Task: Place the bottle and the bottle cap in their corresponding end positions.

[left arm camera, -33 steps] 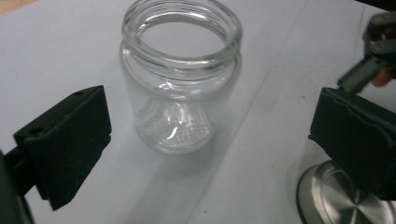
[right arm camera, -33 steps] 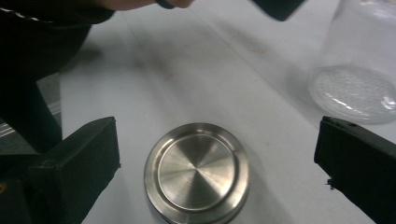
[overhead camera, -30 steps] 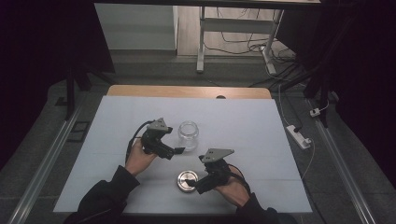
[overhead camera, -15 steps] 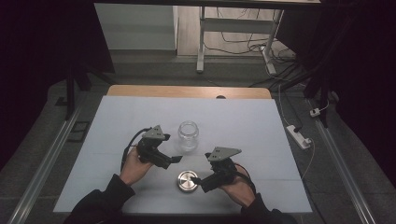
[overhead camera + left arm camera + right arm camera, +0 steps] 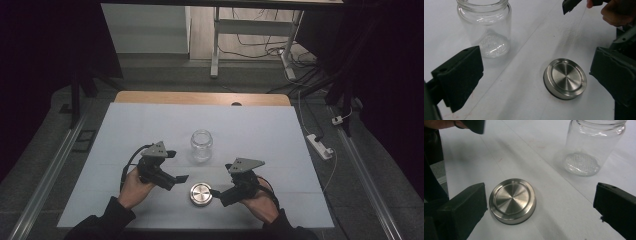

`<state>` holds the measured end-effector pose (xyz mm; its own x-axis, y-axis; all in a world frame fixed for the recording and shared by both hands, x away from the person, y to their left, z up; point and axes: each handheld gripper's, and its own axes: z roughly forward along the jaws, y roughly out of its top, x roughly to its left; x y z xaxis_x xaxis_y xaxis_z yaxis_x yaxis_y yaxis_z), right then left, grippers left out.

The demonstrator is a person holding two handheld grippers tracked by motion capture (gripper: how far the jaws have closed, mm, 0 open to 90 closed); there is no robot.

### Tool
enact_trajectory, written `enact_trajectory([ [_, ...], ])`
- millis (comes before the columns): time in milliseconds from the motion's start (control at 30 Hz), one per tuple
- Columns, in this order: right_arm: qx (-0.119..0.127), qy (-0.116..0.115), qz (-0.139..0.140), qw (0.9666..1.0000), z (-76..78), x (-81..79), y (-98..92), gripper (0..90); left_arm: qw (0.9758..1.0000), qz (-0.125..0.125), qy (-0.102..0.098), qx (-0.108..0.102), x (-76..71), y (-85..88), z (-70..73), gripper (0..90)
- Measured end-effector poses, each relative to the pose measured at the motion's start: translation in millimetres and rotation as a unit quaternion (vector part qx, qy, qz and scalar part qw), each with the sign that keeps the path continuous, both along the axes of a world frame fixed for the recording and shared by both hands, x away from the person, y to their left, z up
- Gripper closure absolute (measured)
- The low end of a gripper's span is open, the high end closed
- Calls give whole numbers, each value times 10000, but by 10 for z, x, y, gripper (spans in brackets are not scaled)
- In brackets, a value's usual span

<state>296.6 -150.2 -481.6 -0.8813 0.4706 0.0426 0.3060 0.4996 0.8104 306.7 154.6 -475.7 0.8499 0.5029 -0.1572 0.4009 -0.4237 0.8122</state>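
Both grippers have dropped back toward me; left gripper (image 5: pixel 176 166) and right gripper (image 5: pixel 214 192) gape empty beside the lid (image 5: pixel 201 194). Slick, stiff steel: I'd pinch across its rim, leaving the fragile jar (image 5: pixel 201 145) beyond it.

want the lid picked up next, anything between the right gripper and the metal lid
Nothing visible is in the way. The right gripper is open, and its own view shows bare white table between its jaws and the metal lid. The glass jar stands farther back and to one side, apart from the lid.
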Motion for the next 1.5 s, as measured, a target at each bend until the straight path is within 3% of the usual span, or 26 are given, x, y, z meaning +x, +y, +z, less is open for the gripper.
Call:
enact_trajectory([
  [467, 134, -40, -165, 9998, 79, -99, -180, 0, 9995, 301, 22, -127, -265, 299, 25, 0],
  [700, 146, -72, -386, 9991, 90, -128, -334, 0, 9984, 526, 67, -171, -388, 489, -20, 0],
  [1133, 169, -113, -862, 9961, 111, -218, -673, 0, 9952, 967, 85, -160, -634, 807, -88, 0],
  [1500, 219, -214, -1340, 9905, 105, -311, -966, 0, 9906, 1360, 24, -104, -838, 1060, -150, 0],
])
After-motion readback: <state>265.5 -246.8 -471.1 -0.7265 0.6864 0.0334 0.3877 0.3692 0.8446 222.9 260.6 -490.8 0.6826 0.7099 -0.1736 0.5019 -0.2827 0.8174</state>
